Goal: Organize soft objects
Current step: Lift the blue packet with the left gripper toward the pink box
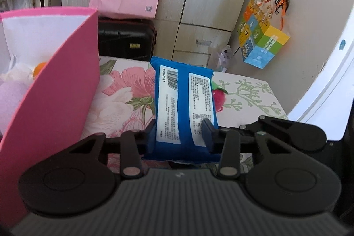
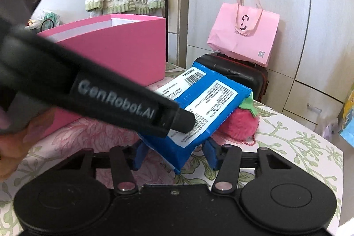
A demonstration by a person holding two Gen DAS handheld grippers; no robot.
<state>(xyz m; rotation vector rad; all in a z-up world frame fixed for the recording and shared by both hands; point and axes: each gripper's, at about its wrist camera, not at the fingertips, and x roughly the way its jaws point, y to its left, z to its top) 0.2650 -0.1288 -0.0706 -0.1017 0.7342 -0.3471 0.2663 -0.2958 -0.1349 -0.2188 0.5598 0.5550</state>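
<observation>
Behind the blue packet, a pink plush strawberry lies half hidden.

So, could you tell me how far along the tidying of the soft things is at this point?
Partly done: plush items already lie inside the pink box. In hand: the left gripper is shut on the blue packet, while the right gripper straddles its lower end, apparently not yet pressing. Left: the packet and the pink strawberry plush under it on the floral tabletop.

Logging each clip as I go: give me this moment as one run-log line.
left claw: shut on blue pack | right claw: open around pack's end | pink box: beside | strawberry plush: under pack
</observation>
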